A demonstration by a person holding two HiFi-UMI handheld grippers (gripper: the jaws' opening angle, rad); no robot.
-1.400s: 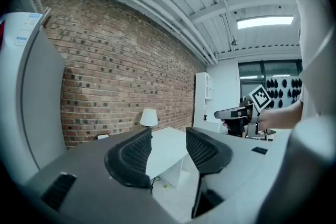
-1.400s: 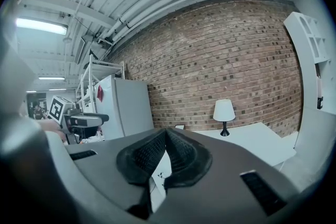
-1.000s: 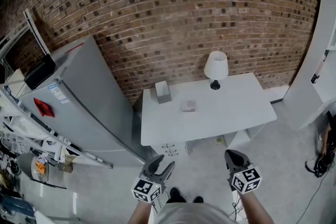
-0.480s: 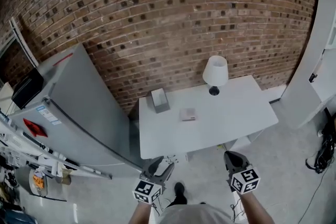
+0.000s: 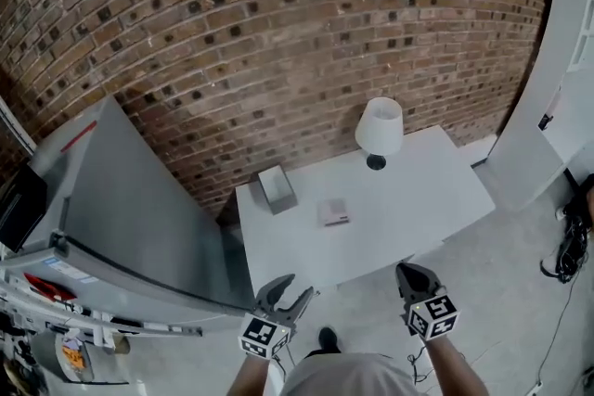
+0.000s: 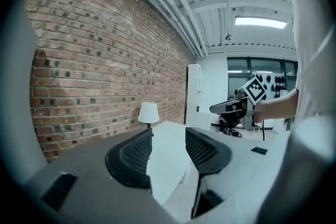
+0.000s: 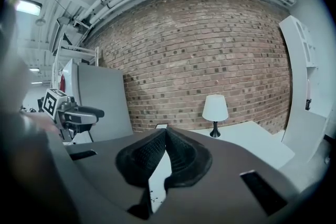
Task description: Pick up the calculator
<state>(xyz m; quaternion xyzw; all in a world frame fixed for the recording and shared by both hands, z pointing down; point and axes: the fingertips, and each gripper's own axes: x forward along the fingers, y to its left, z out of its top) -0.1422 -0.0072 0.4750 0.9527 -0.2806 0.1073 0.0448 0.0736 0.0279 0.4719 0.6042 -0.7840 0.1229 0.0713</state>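
Table brought nearer than a second ago; approach judged under way. Calculator seen mid-table at 12 o'clock, well apart from both grippers. Left gripper held spread, empty. Right gripper pressed together, empty. Lamp at 1 o'clock of calculator.

Wall – rough matt brick, pale mortar. Surface smooth, white, matt. Lamp shade white, looks like cloth. Floor smooth grey, concrete look. Pads of my left tool – black, ribbed, matt.
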